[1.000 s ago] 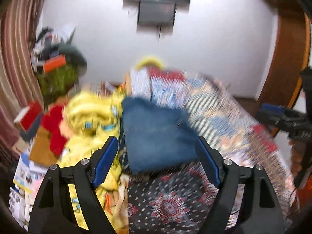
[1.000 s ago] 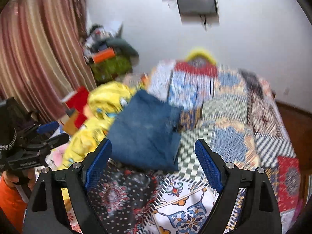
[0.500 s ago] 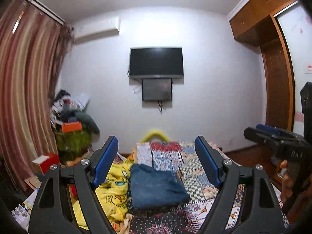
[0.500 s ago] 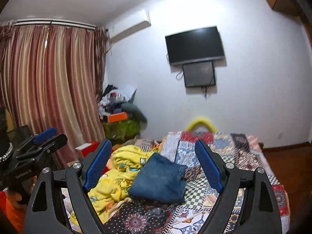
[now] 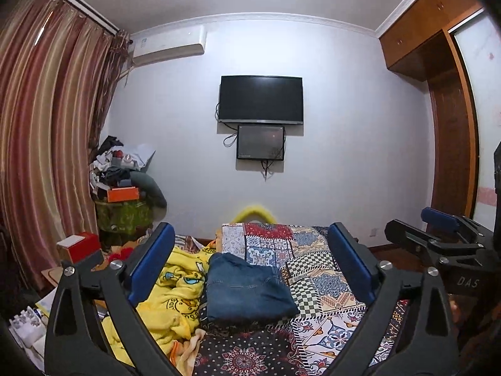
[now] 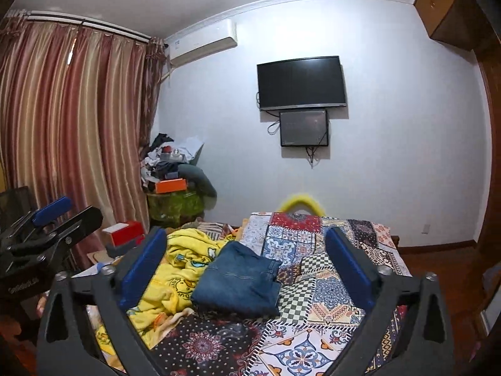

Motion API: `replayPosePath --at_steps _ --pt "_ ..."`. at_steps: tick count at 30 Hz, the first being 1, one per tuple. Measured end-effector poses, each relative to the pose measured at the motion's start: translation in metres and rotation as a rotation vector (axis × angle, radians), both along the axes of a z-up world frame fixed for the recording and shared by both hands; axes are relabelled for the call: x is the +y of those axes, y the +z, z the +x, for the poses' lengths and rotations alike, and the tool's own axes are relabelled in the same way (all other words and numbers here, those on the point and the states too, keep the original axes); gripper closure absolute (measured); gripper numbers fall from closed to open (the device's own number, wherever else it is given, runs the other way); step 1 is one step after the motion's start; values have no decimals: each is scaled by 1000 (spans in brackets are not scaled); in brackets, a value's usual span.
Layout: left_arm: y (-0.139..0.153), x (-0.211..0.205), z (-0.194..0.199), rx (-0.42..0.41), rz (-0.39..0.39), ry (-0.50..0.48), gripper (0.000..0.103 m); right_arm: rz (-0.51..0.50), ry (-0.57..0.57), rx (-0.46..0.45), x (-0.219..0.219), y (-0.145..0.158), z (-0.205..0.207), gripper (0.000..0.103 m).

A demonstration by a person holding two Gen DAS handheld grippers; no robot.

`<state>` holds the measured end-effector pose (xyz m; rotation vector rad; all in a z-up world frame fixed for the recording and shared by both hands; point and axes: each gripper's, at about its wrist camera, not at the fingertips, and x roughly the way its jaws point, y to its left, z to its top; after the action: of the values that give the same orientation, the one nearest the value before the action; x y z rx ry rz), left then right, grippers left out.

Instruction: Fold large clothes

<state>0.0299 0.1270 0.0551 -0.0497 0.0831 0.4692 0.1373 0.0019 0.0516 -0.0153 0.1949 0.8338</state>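
Note:
A pair of blue jeans [image 5: 247, 288] lies folded into a flat rectangle on the patchwork bedspread [image 5: 313, 269]; it also shows in the right wrist view [image 6: 239, 279]. My left gripper [image 5: 250, 264] is open and empty, held well back from the bed, level with the room. My right gripper [image 6: 247, 266] is open and empty too, equally far back. Each gripper appears in the other's view, the right one at the right edge [image 5: 438, 238], the left one at the left edge [image 6: 47, 228].
A crumpled yellow cartoon blanket [image 5: 169, 297] lies left of the jeans. A red box [image 5: 81, 246] and a cluttered pile [image 5: 122, 185] stand by the striped curtain [image 5: 47, 156]. A TV [image 5: 260, 99] hangs on the far wall. A wooden wardrobe [image 5: 454, 125] is at right.
Both grippers have tilted up and pulled back from the bed; the jeans went from filling the view to lying small below, and the wall, TV and ceiling came into view.

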Motion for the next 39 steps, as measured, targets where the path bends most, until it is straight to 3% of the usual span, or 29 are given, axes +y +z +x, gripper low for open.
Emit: replayPosePath --at_steps 14,39 --pt "-15 7 8 32 -26 1 3 -18 -23 36 -5 -9 2 0" --pt "-14 7 10 32 -47 -9 1 -13 -25 37 -10 -5 -3 0"
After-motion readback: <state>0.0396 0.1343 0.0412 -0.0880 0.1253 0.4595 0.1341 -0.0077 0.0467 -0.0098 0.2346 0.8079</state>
